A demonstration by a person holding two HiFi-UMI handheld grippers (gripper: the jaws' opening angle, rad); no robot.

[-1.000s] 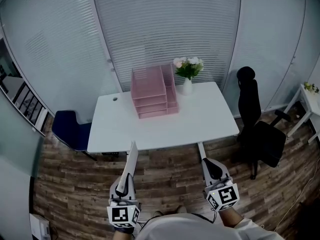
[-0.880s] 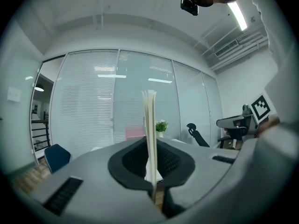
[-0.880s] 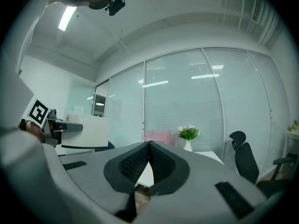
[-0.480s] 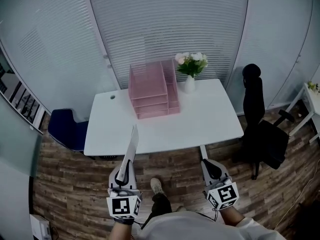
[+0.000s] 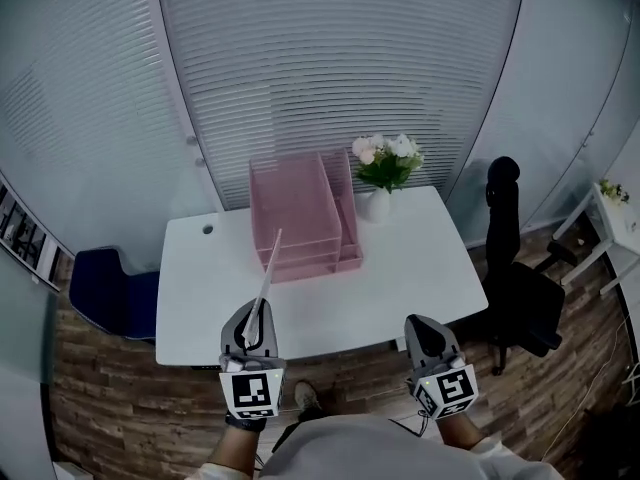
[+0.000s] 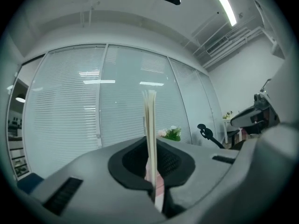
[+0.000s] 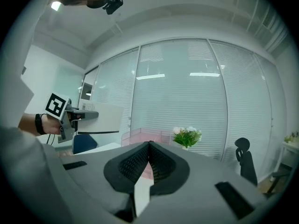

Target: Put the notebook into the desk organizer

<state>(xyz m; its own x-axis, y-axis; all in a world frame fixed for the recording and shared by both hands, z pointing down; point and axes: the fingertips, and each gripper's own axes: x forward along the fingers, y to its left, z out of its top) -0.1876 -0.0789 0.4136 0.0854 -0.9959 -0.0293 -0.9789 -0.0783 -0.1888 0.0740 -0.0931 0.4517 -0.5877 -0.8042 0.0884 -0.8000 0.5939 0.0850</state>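
The white notebook (image 5: 268, 273) stands edge-on and upright, with my left gripper (image 5: 253, 318) shut on its lower end. In the head view its top overlaps the front of the pink desk organizer (image 5: 300, 213), a stack of mesh trays at the back of the white table (image 5: 410, 268). In the left gripper view the notebook (image 6: 150, 125) rises as a thin strip between the closed jaws. My right gripper (image 5: 421, 328) hangs at the table's front right edge, shut and holding nothing. The right gripper view shows the left gripper (image 7: 63, 115) with the notebook (image 7: 100, 118), and the organizer (image 7: 139, 135) behind.
A white vase of pink and white flowers (image 5: 385, 168) stands just right of the organizer. A black office chair (image 5: 515, 278) is to the right of the table and a blue chair (image 5: 105, 298) to the left. Glass walls with blinds rise behind.
The table and organizer have come nearer in the head view. Both grippers now reach the table's front edge, and the notebook's top now overlaps the organizer. The jaws have not changed.
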